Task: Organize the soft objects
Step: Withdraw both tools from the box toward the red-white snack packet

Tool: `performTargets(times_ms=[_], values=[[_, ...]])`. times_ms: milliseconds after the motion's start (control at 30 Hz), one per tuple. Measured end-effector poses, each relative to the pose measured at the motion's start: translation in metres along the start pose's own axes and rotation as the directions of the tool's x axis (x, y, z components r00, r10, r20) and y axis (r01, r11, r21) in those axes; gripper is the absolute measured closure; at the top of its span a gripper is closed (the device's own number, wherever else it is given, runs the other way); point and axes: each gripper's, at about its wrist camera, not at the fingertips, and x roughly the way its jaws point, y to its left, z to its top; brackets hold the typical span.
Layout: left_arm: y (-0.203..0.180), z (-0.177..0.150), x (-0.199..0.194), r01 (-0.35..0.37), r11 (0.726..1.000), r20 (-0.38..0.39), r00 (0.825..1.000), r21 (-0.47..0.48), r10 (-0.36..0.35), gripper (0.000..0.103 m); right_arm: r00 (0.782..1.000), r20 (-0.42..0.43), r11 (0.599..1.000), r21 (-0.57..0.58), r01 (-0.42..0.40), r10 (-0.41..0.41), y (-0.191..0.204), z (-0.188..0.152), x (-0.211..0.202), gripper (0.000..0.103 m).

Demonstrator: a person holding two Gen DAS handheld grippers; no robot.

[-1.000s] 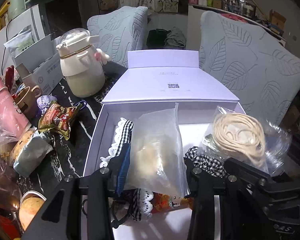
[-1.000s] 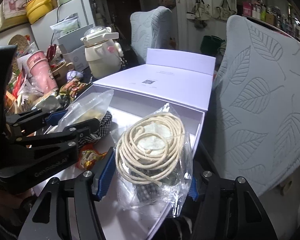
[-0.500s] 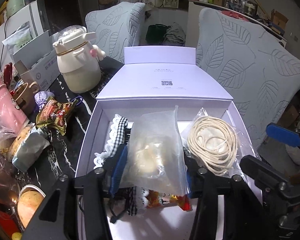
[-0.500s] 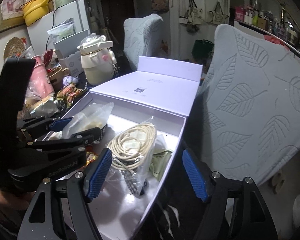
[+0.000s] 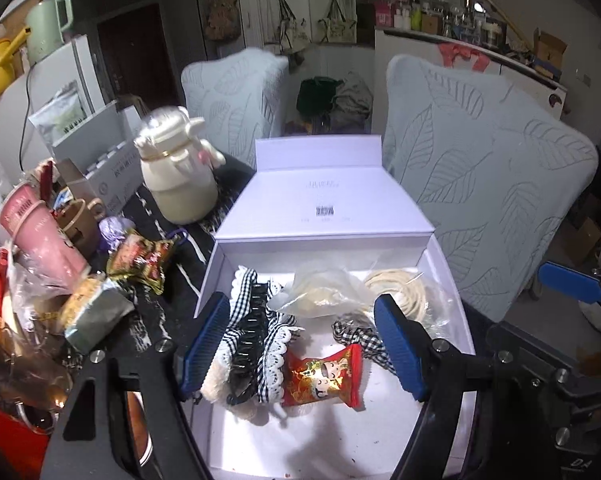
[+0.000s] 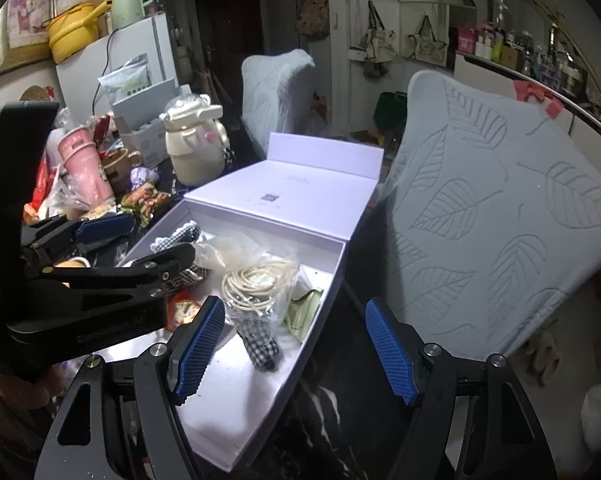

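Note:
An open white box (image 5: 324,246) (image 6: 332,276) lies on the dark table with its lid folded back. Inside lie a clear bag with a pale soft thing (image 5: 320,294) (image 6: 236,250), a bagged coil of cream cord (image 5: 400,292) (image 6: 256,284), checked lace-edged fabric with a black hair claw (image 5: 252,328), a red snack packet (image 5: 322,376) (image 6: 182,310) and a checked bow (image 6: 258,338). My left gripper (image 5: 300,348) is open and empty above the box's near half. My right gripper (image 6: 292,350) is open and empty over the box's right rim.
Left of the box stand a cream kettle-shaped bottle (image 5: 176,176) (image 6: 194,148), a pink cup (image 5: 40,236), snack packets (image 5: 144,258) and other clutter. Two chairs with pale leaf-pattern covers (image 5: 484,184) (image 6: 500,208) stand behind and to the right.
My left gripper opened and let the clear bag drop into the box, then drew back. My right gripper, which had released the cord coil earlier, also drew back and up.

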Motion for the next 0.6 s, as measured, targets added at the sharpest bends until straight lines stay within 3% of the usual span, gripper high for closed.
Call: performTargets(times_ms=[367,600], values=[[0.000,0.003,-0.078,-0.031,0.999,0.130,0.991,0.011,0.029,0.029,0.993,0.120,1.000,-0.023,0.013,-0.010,0.012,0.008,-0.062,0.029],[0.003,-0.012,-0.127,-0.026,1.000,0.174,0.984,0.002,0.025,0.029,0.984,0.178,0.999,-0.040,0.022,-0.015,0.023,0.000,-0.105,0.029]])
